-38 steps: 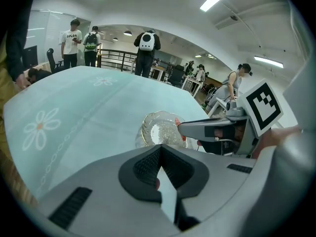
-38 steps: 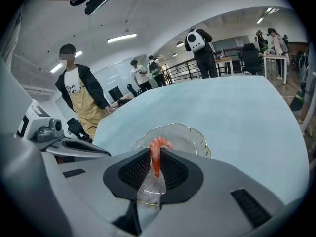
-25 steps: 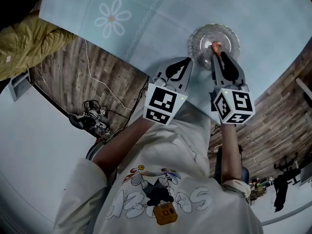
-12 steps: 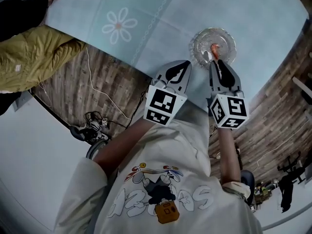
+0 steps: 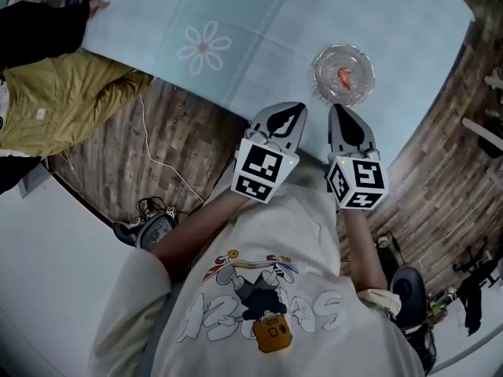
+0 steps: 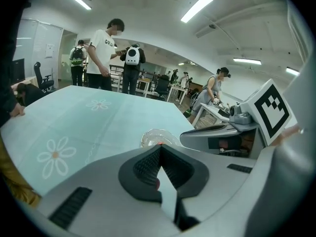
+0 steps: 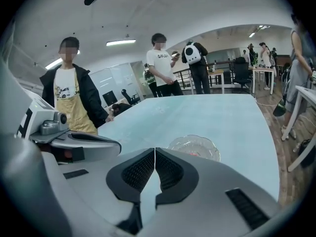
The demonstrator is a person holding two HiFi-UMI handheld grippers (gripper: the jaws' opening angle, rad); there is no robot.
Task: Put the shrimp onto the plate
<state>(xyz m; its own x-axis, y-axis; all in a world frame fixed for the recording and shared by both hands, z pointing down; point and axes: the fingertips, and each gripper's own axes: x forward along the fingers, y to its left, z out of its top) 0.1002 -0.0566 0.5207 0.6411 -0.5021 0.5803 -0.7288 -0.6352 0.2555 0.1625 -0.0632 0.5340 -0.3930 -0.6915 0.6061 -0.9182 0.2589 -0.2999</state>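
Shrimp (image 5: 345,75) lies in the middle of the glass plate (image 5: 321,63), which stands on the pale blue table (image 5: 259,22) near its edge, well to the right of a daisy print (image 5: 203,47). Nearer the person, the left gripper (image 5: 294,110) hovers over the table's edge with its jaws pressed together on nothing. Just beside it to the right, the right gripper (image 5: 339,110) points at the plate from just short of it, jaws likewise together and empty.

Holding left gripper (image 5: 292,110) and right gripper (image 5: 341,110) side by side, jaws closed, empty, forearms extended forward.
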